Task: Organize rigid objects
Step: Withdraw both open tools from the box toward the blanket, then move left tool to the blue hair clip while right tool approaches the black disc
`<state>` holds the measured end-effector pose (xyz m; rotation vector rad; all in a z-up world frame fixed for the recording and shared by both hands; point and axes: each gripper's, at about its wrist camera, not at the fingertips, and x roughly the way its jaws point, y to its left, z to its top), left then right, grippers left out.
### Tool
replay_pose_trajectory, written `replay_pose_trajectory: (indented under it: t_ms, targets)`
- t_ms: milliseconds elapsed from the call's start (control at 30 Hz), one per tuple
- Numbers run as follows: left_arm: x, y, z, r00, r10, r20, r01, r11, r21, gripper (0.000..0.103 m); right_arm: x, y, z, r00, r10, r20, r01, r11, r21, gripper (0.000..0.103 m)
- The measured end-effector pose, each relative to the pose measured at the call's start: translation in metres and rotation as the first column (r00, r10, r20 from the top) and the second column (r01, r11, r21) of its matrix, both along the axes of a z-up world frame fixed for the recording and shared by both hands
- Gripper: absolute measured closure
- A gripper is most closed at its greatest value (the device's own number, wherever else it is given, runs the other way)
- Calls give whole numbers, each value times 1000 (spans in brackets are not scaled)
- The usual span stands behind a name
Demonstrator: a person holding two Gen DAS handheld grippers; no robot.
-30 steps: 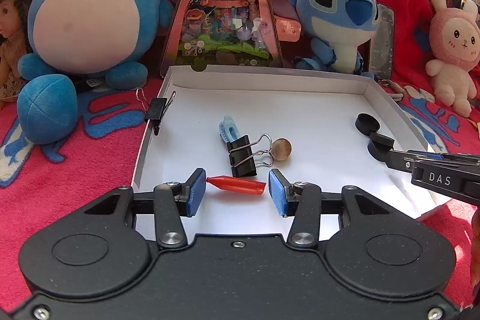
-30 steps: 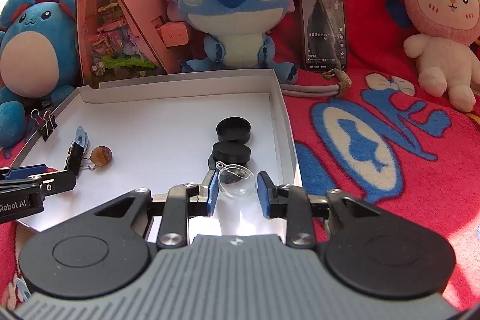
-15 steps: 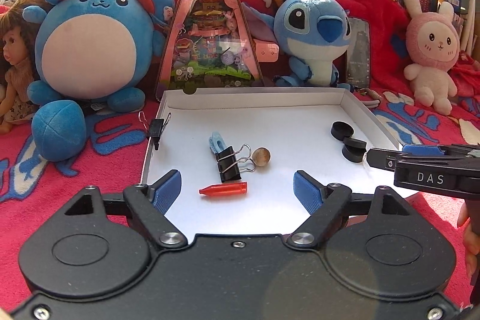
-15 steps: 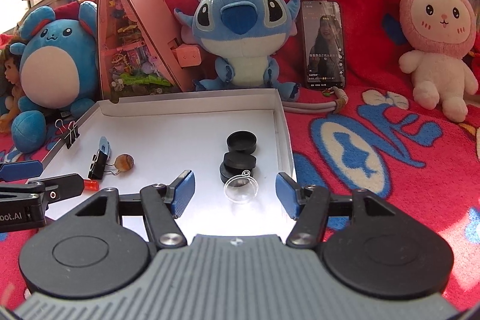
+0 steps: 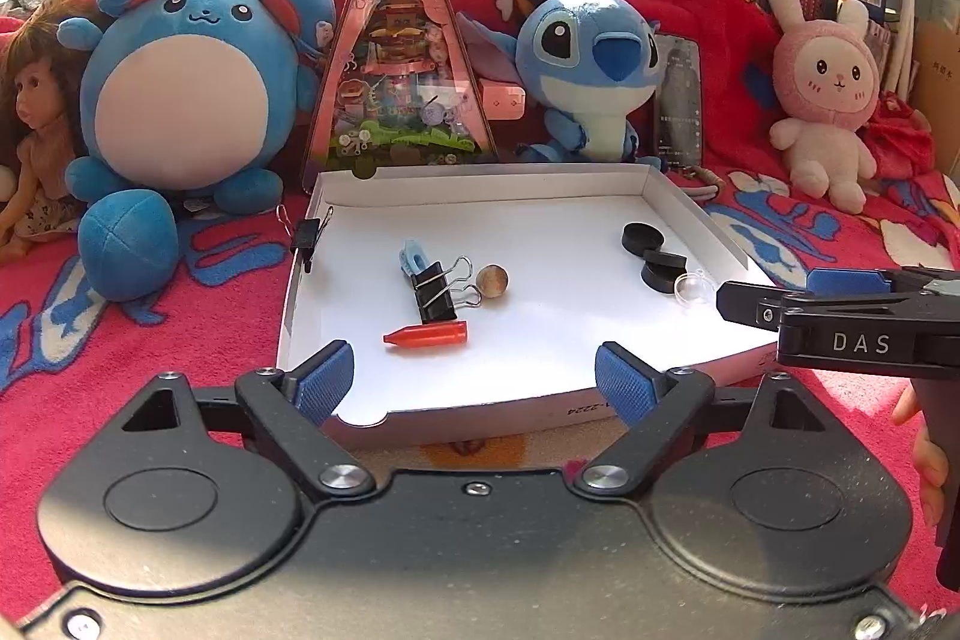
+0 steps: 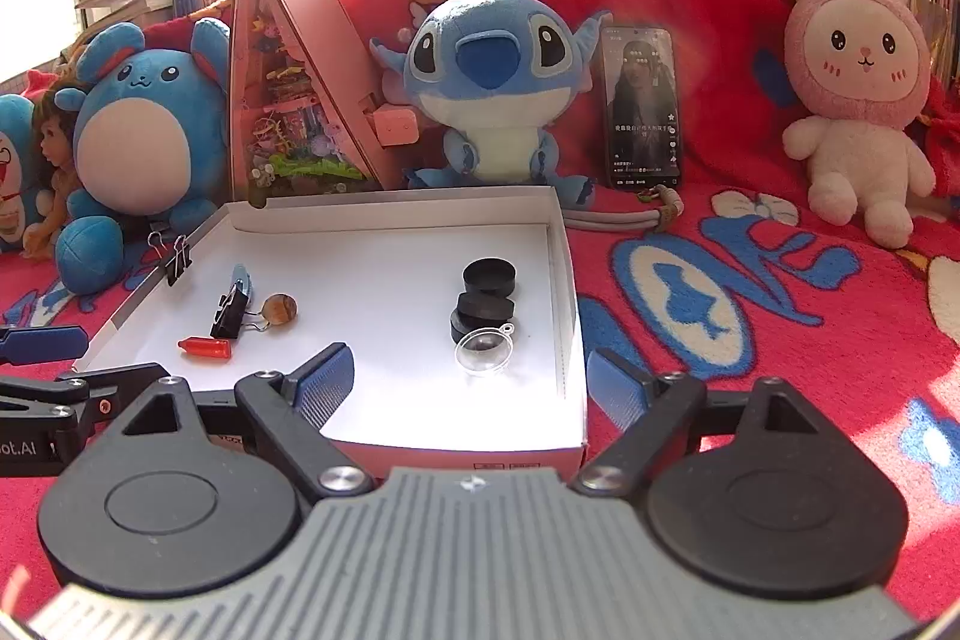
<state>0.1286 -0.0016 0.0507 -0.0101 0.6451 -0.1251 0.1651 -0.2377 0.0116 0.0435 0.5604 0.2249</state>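
Observation:
A shallow white box [image 5: 492,175] [image 6: 390,211] lies on a red blanket. In it lie a red crayon-like piece [image 5: 427,335] [image 6: 204,347], a black binder clip [image 5: 438,285] [image 6: 230,311], a light blue clip [image 5: 413,256], a brown marble [image 5: 492,280] [image 6: 280,309], black discs [image 5: 642,238] [image 6: 489,277] and a clear half-dome [image 5: 695,288] [image 6: 483,349]. Another binder clip [image 5: 307,235] sits on the box's left wall. My left gripper [image 5: 474,382] is open and empty at the near edge. My right gripper [image 6: 468,385] is open and empty near the right front corner.
Plush toys line the back: a round blue one [image 5: 180,100], a blue Stitch [image 5: 591,70], a pink rabbit [image 5: 825,94] and a doll [image 5: 33,124]. A triangular pink display case [image 5: 399,58] and a phone [image 6: 642,106] stand behind the box.
Both grippers opened and drew back from the box. The left let go of the red piece, the right let go of the clear half-dome; both now lie in the box.

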Motion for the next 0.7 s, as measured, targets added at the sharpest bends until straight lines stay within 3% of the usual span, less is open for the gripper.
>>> replay_pose_trajectory:
  t_ms: [300,700]
  targets:
    - [-24,5,-6,1000,-2,-24,1,1000,-23,15,-25,-1,-2,999,23,32,-22,999,-24,0]
    - [-57,9,-17,1000,-11,-23,11,1000,10,15,-64,1,-13,994,94,54,-90,993,-70,0]
